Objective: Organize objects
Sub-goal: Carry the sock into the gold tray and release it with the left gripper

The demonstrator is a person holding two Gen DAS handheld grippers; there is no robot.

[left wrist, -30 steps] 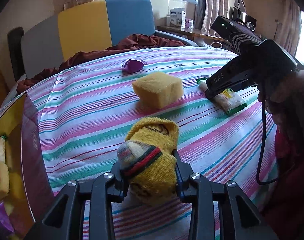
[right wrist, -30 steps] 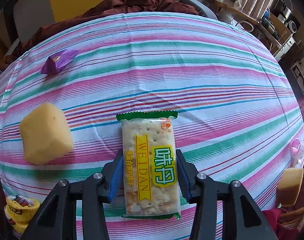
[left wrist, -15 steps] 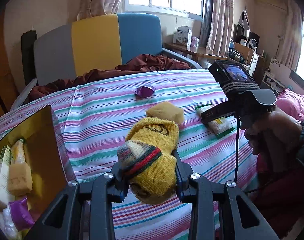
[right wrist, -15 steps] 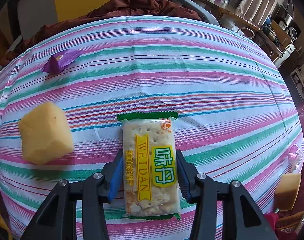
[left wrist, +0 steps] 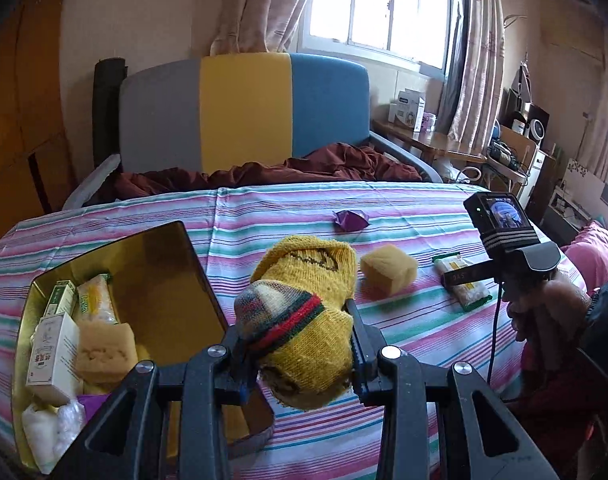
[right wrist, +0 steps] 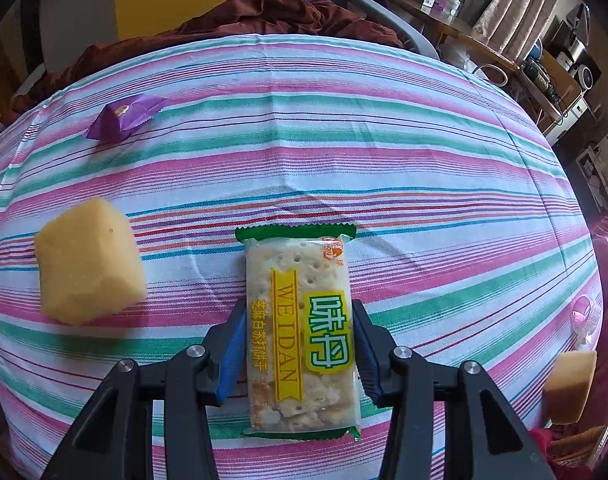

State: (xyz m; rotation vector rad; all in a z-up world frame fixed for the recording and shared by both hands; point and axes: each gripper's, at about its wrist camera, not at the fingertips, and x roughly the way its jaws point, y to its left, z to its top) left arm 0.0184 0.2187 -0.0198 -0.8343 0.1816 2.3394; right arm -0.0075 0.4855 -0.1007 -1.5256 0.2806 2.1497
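Rolled yellow sock [left wrist: 304, 316], striped cuff, apparently knitted

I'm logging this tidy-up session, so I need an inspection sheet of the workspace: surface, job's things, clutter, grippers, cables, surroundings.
Surface: striped cloth over the table, slightly creased.
Job's things: gold tin holding boxes, a sponge and packets; yellow sock bundle in the left gripper; cracker packet lying flat; yellow sponge and purple candy loose on the cloth.
Clutter: another sponge piece at the right edge.
Grippers: left gripper shut on the sock bundle, lifted; right gripper with fingers against the cracker packet's sides.
Cables: black cable hanging from the right gripper.
Surroundings: sofa with a maroon blanket, window, side desk.
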